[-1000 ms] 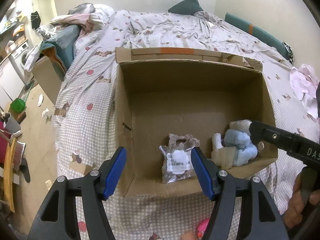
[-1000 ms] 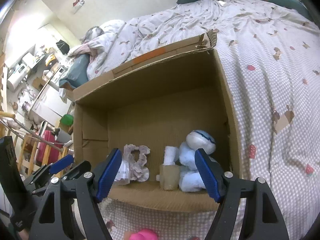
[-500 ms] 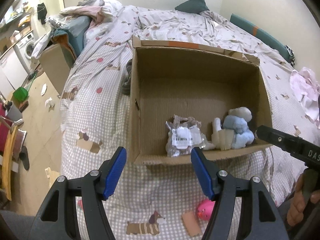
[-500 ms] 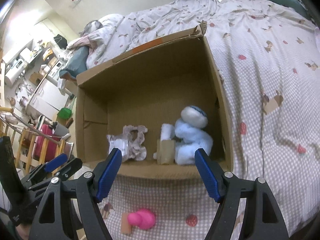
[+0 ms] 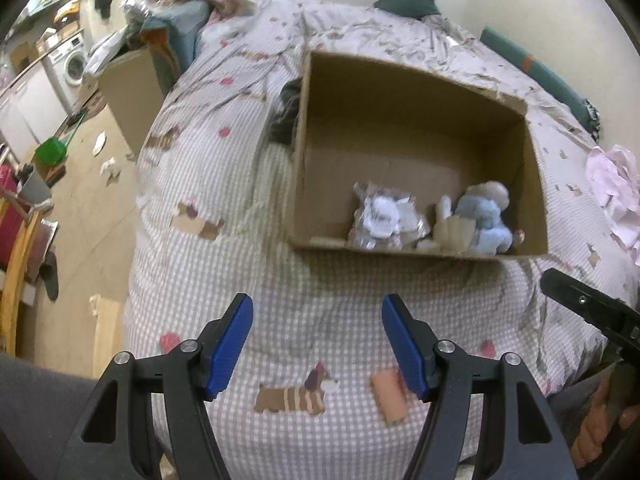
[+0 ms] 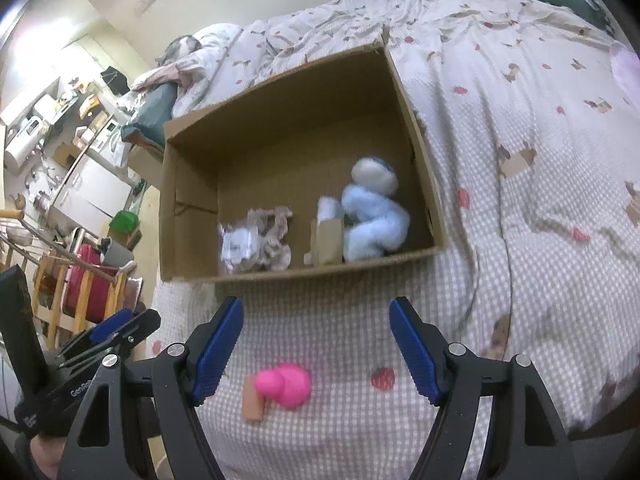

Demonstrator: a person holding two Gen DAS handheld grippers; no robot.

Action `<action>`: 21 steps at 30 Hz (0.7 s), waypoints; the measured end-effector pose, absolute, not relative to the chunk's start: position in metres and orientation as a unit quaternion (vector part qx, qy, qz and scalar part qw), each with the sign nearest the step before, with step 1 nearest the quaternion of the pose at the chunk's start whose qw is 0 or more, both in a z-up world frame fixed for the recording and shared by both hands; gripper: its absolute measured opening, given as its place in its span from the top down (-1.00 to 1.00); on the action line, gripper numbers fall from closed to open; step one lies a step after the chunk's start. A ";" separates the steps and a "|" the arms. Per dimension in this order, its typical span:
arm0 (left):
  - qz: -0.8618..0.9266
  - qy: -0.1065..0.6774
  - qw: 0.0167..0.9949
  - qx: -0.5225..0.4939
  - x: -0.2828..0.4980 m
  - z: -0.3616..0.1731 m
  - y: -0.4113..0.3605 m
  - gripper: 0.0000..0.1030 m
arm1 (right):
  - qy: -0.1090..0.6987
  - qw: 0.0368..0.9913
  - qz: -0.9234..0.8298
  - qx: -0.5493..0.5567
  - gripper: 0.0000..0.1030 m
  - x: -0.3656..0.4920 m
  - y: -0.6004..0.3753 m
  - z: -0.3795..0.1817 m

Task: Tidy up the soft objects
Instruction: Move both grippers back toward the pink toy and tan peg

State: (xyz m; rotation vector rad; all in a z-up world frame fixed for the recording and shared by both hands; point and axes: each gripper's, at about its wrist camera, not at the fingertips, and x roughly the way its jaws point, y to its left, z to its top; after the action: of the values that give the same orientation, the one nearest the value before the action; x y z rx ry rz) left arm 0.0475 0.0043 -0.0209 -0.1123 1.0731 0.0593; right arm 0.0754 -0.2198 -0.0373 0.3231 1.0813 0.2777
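Observation:
An open cardboard box (image 5: 400, 84) (image 6: 280, 92) lies on the bed. Inside at its near side are a blue and white plush toy (image 5: 486, 220) (image 6: 372, 212), a small tan card piece (image 6: 328, 240) and a clear bag of pale fabric (image 5: 384, 216) (image 6: 256, 240). A pink soft toy (image 6: 286, 384) lies on the checked bedspread in front of the box, just beyond my right gripper (image 6: 316, 344), which is open and empty. My left gripper (image 5: 318, 344) is open and empty above the bedspread, short of the box.
A peach patch (image 5: 390, 398) lies on the bedspread by my left gripper's right finger. Crumpled pink cloth (image 5: 616, 184) lies at the bed's right. Piled clothes and a second box (image 5: 132, 92) stand at the bed's left edge. Cluttered floor and furniture lie left.
Both grippers have pulled back from the box towards the near edge of the bed. The pink toy and more bedspread have come into view. Both stay open.

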 end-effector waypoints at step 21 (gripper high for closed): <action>0.059 0.559 0.819 -0.114 0.058 -0.052 0.020 -0.24 | 0.673 0.700 0.195 0.139 -0.55 0.081 -0.149 -0.136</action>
State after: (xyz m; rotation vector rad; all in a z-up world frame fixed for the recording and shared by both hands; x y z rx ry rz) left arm 0.0585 0.0200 -0.0521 -0.2431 1.1913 0.1266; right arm 0.0806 -0.1489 -0.1358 0.3098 1.4982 0.4351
